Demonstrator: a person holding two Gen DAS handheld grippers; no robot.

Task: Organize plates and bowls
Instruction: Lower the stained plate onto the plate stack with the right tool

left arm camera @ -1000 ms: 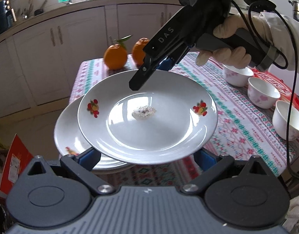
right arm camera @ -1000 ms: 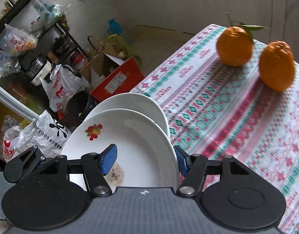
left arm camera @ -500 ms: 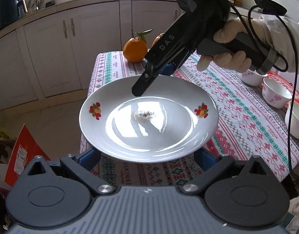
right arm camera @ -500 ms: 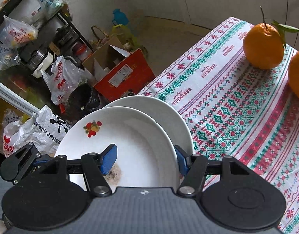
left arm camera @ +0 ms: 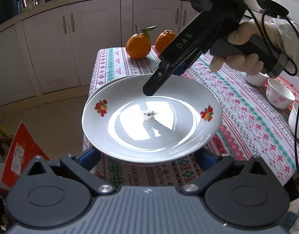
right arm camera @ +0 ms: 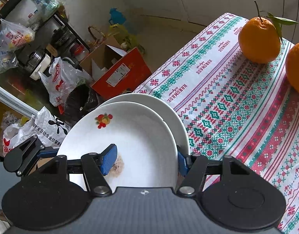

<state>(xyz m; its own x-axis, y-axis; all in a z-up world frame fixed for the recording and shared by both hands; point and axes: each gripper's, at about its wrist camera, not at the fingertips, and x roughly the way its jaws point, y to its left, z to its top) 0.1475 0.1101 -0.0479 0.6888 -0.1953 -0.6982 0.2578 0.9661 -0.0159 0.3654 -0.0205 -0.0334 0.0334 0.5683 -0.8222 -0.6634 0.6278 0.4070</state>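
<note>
Top plate (left arm camera: 151, 120) is sitting over a second plate (right arm camera: 169, 113) at the tabletop (left arm camera: 247, 117) corner, nearly stacked, lower rim peeking out at 12 o'clock; whether it is resting fully on it, cannot tell. Right gripper (right arm camera: 145, 159) is clenching the top plate's rim, one pad inside the dish by the crumb smear, the other outside the rim. Left gripper (left arm camera: 147, 156) is sitting at the plate's 6 o'clock edge, blue pads wide at both sides under the rim; jaws are looking released, not pinching. Three bowls (left arm camera: 280, 95) are standing loose at 3 o'clock, well apart from the plates, not nested; two oranges (left arm camera: 138, 45) are lying at 12 o'clock. Judging: plate stacking is almost done, letting go is left; bowls are all still left.
</note>
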